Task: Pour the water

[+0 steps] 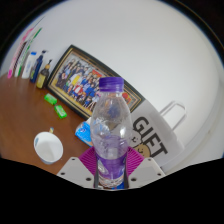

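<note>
While the gripper (pixel 111 172) is clenched on the water bottle (pixel 109 128), both purple pads pressing its lower body, the bottle stands upright along the line of the fingers, its purple cap at the top and its long axis vertical. The white cup (pixel 47 145) sits on the brown table (pixel 30 110) to the left of the bottle and a little beyond the fingers, mouth up, apart from the bottle. So the pour, as I judge it, calls for carrying the bottle leftward over the cup and tipping its neck that way. The cap looks to be on, which would block any water. A white gift bag (pixel 150 135) stands just behind the bottle to the right, and a framed picture (pixel 88 78) leans against the wall beyond.
</note>
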`<state>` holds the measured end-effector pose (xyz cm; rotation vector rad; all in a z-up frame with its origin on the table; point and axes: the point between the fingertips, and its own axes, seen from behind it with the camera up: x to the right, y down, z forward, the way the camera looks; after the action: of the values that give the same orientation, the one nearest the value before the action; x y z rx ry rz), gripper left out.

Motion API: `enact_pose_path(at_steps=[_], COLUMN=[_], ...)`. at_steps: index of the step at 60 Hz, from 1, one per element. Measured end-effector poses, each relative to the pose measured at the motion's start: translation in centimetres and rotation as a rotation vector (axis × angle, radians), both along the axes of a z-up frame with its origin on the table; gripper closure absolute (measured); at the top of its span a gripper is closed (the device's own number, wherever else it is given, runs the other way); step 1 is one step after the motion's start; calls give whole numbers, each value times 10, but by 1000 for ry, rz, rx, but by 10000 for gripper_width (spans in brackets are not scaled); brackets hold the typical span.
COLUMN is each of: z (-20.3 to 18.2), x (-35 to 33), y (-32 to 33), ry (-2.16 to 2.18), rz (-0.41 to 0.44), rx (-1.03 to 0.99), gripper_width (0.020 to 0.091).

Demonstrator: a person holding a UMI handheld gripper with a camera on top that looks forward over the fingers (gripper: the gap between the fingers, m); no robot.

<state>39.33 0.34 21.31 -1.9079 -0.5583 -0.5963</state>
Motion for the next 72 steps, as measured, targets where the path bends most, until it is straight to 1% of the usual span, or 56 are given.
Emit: enact_pose_path(at_steps=[9, 17, 27, 37, 38, 42, 49, 56, 59, 64, 65, 67, 72], z=[-25, -58, -103, -136, -140, -137, -136, -139, -145, -138, -136, -131, -117], x=[5, 3, 6, 8, 8, 7, 6, 6, 6, 1, 0, -2, -2], y=[3, 9, 14, 11, 9, 8, 5, 3, -1, -13, -16, -24, -48], ry=[362, 542, 665, 705, 710, 715, 712, 710, 708, 695, 690, 681, 647], rz=[-51, -43, -47, -50, -50, -31, -13, -32, -52, -59, -64, -70, -121], rx=[15, 25, 1, -18, -25, 16, 47, 22, -18, -42, -45, -54, -68], gripper_width=[771, 771, 769, 769, 755, 749, 682, 578, 475, 244, 237, 250, 244])
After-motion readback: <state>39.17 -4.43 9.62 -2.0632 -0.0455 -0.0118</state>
